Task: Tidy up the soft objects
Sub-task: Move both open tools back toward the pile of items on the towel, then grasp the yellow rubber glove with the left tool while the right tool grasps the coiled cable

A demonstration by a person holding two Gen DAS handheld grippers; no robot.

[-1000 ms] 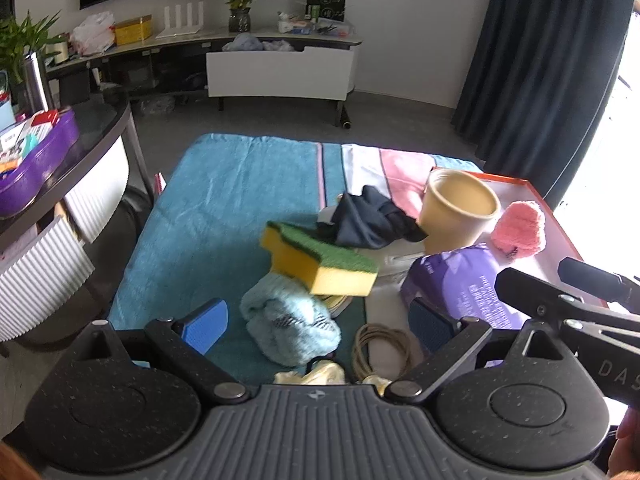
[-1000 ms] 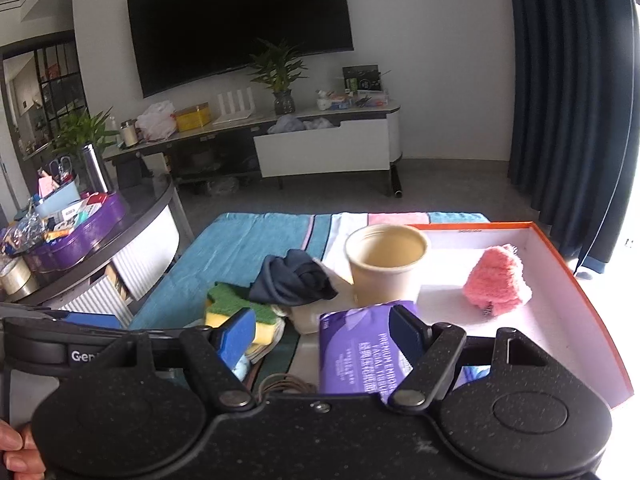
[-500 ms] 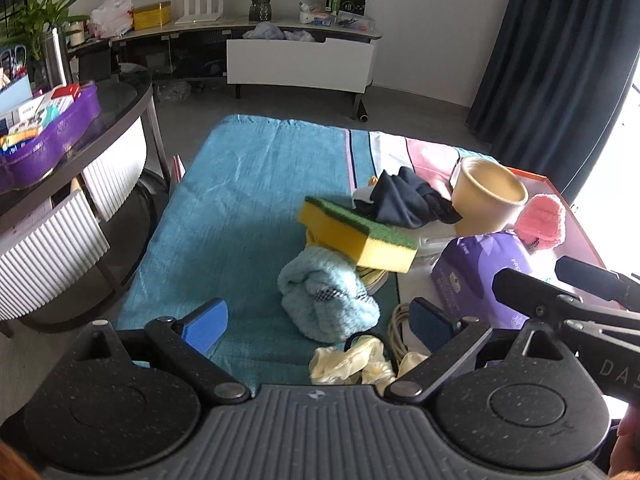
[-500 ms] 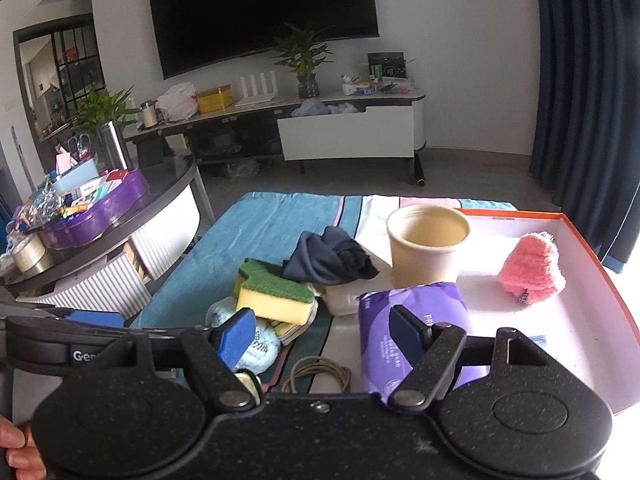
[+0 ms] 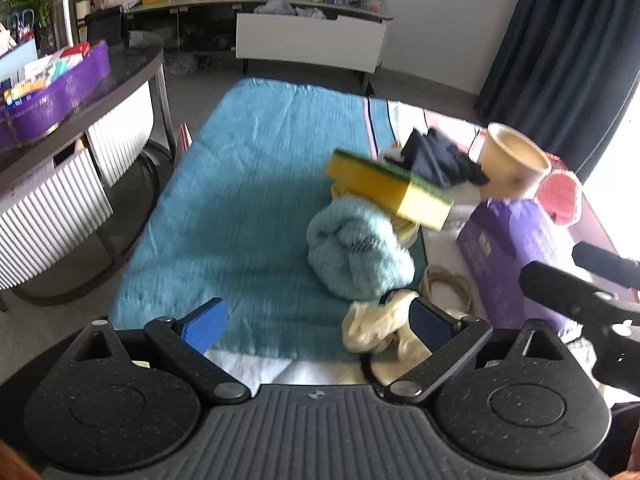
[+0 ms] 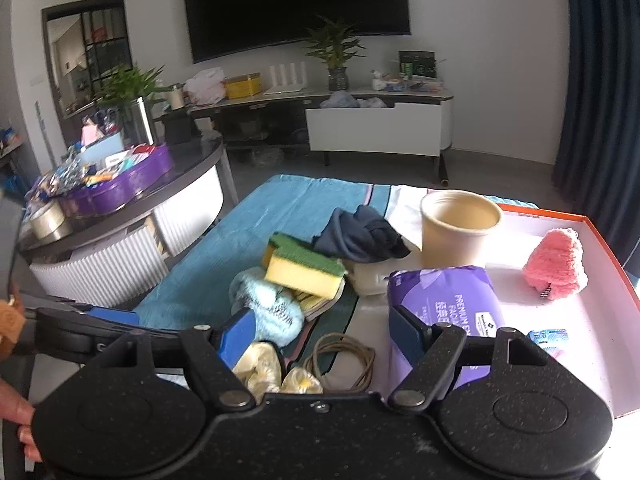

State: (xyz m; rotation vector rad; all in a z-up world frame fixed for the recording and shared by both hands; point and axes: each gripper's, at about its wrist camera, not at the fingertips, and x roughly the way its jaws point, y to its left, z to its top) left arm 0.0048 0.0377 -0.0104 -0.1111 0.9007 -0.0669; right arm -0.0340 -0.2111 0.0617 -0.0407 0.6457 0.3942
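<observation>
Fluffy light-blue cloth bundle [image 5: 358, 250] is sitting on the teal towel [image 5: 248, 200] covering the desk, just beside the sponge. It's looking light, limp and compressible, so I'm judging a pinch across the top fold works; it will sag, not slip.

Left claw [image 5: 316, 320] is spread, nothing between the pads, hanging short of the bundle. Right claw [image 6: 324, 330] is also spread wide and empty.

Neighbours crowding it:
- yellow-green sponge [image 5: 390, 190] is leaning over the bundle's far edge
- cream rubber gloves [image 5: 378, 328] are lying at its near edge, partly under the left claw's right finger
- cord coil [image 6: 344, 360] is lying just beside
- dark cloth [image 6: 360, 234], paper cup [image 6: 460, 230] and purple tissue pack [image 6: 444, 304] are sitting further right
- pink fuzzy piece [image 6: 556, 264] is resting in the orange-rimmed tray [image 6: 608, 248]

Risk: snagging gloves or cord with the grab.
</observation>
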